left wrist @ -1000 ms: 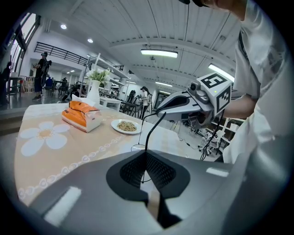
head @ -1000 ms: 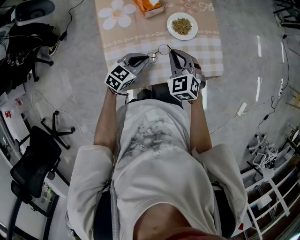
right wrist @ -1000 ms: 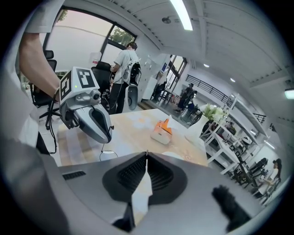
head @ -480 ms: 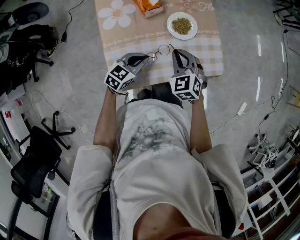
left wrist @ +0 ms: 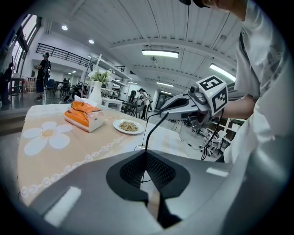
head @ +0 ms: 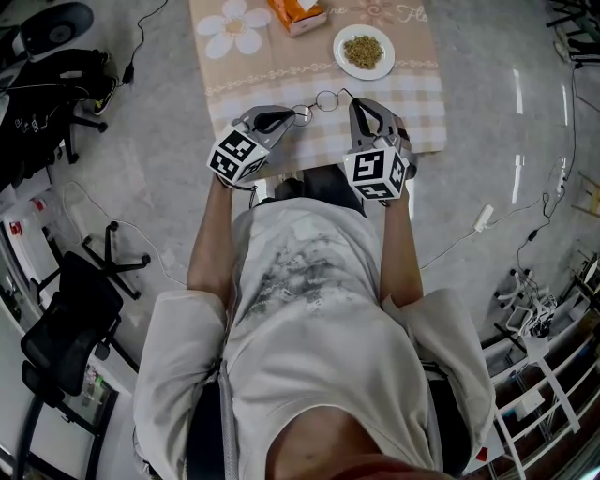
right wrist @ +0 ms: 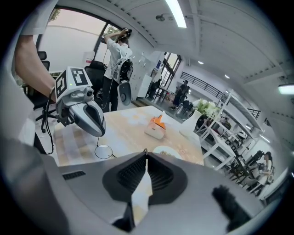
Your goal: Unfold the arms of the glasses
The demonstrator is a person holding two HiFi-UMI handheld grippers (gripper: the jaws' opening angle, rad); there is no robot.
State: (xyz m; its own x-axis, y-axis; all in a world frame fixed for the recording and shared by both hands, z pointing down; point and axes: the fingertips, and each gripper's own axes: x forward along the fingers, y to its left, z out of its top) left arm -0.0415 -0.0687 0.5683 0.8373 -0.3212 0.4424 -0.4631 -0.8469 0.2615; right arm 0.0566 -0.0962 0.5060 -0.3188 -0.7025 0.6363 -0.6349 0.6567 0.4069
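Thin round wire glasses (head: pixel 324 99) hang just above the near edge of the checked tablecloth (head: pixel 281 70), held between both grippers. My left gripper (head: pixel 301 114) is shut on the frame by one lens. In the left gripper view a black arm (left wrist: pixel 153 129) rises from my jaw tips (left wrist: pixel 146 153) to the right gripper (left wrist: pixel 161 110). My right gripper (head: pixel 353 101) is shut on the end of that arm. In the right gripper view its jaw tips (right wrist: pixel 145 154) pinch the arm's tip, and one round lens (right wrist: pixel 104 151) hangs below the left gripper (right wrist: pixel 89 118).
A white plate of grains (head: pixel 365 52) and an orange tissue pack (head: pixel 298 13) lie further back on the table. A white vase with flowers (right wrist: pixel 192 123) stands at the far end. A black chair (head: pixel 66 323) and cables are on the floor at left.
My right gripper has shifted slightly to the right with the arm's end in it, so the arm stands a little further out from the frame. The left gripper has stayed put.
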